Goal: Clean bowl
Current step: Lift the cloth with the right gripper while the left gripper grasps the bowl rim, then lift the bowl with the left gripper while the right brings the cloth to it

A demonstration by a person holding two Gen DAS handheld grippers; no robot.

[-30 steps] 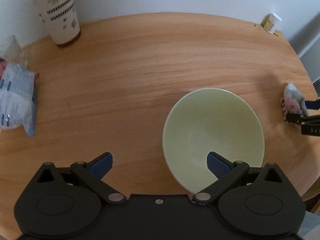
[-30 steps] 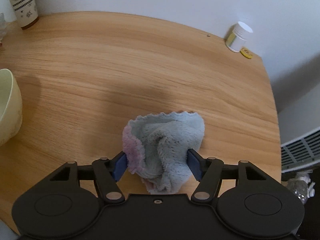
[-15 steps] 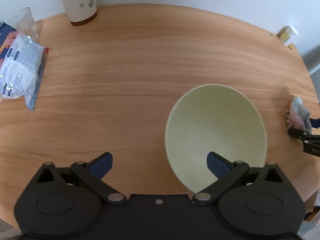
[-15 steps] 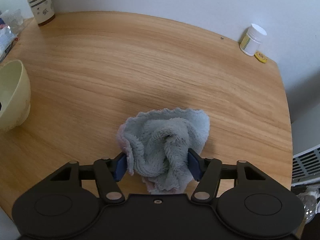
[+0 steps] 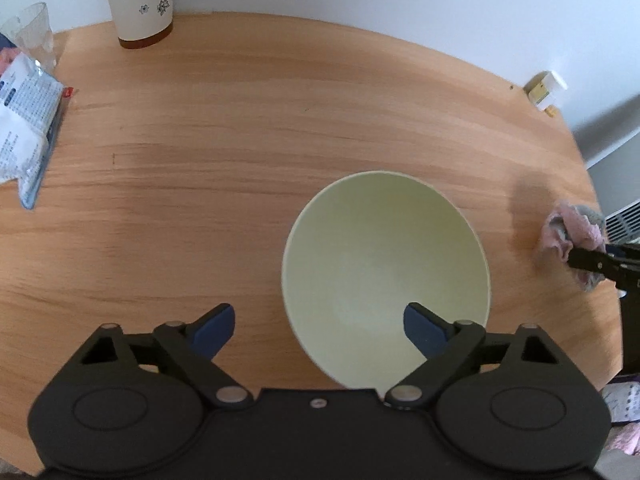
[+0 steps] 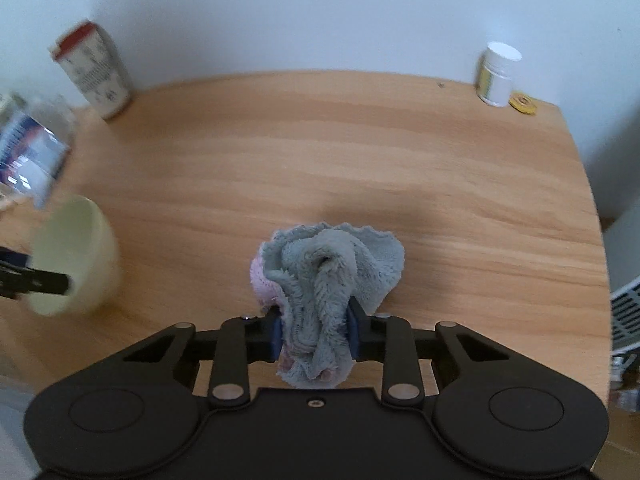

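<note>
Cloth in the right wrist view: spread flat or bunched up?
Bunched up. The cloth stands in crumpled folds, squeezed between the closing right gripper pads.

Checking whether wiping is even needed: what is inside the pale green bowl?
The bowl looks bare inside: no food or liquid shows. One finger of the left gripper covers part of its near inner wall, so that patch is unseen.

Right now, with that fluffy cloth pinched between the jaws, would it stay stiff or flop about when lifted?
Probably floppy: the cloth is bunched in soft folds, squeezed narrow where the right gripper's closing jaws pinch it. It looks light, and its fuzzy pile should resist slipping. Loose corners will likely dangle over the table.
</note>
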